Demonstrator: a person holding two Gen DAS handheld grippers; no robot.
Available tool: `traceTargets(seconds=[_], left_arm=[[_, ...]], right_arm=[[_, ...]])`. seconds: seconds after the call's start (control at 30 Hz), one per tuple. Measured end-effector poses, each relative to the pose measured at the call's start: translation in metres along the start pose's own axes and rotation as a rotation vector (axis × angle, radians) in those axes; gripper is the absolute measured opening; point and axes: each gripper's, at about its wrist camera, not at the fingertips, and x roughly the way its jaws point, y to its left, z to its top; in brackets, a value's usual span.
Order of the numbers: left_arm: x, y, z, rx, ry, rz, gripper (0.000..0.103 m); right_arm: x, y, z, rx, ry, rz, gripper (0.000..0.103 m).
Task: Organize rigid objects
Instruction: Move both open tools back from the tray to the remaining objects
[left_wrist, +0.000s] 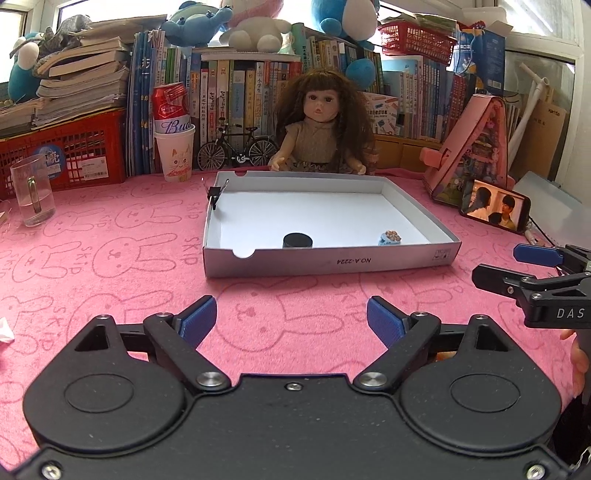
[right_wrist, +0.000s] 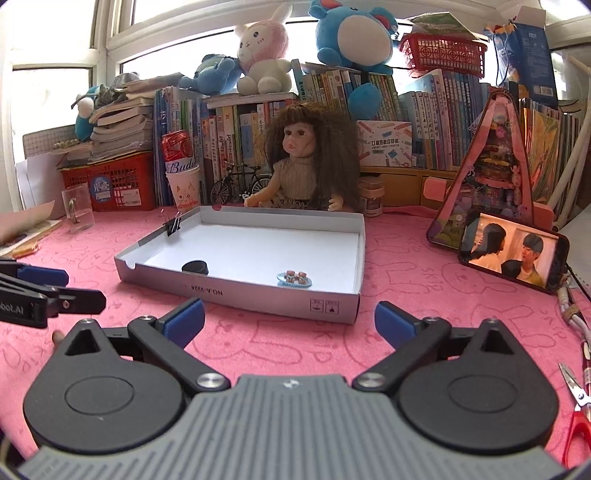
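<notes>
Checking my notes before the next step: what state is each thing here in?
left claw: open, empty
right claw: open, empty
shallow box: lidless, flat on the cloth
black disc: lying in the box
binder clip: clipped on the box wall
miniature plate: lying in the box
phone: screen on, propped up
glass mug: upright

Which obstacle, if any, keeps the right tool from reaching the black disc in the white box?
Probably none. The right tool is open and empty, the black disc lies uncovered, and only the low box wall stands between them.
</notes>
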Motion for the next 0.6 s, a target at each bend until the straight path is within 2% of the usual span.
traceTargets(seconds=[0.13,0.2,0.27,0.47,0.6], left_arm=[[-0.011,0.007,-0.017,0.001,-0.009,0.016,0.088],[-0.015,0.011,-0.025,-0.01,0.0,0.02,0.084],[-0.018,0.016,-0.033,-0.03,0.015,0.017,0.074],[-0.026,0.027,-0.047,-0.07,0.033,0.041,0.054],[-0.026,0.031,-0.05,-0.086,0.039,0.062,0.048]], right_arm=[[-0.011,0.0,-0.015,-0.037,0.011,-0.013,0.102],[-0.015,-0.001,-0.022,-0.051,0.017,-0.023,0.102],[-0.02,0.0,-0.028,-0.068,0.019,-0.031,0.102],[-0.03,0.004,-0.039,-0.111,0.035,-0.001,0.097],[-0.026,0.005,-0.045,-0.105,0.084,0.028,0.087]])
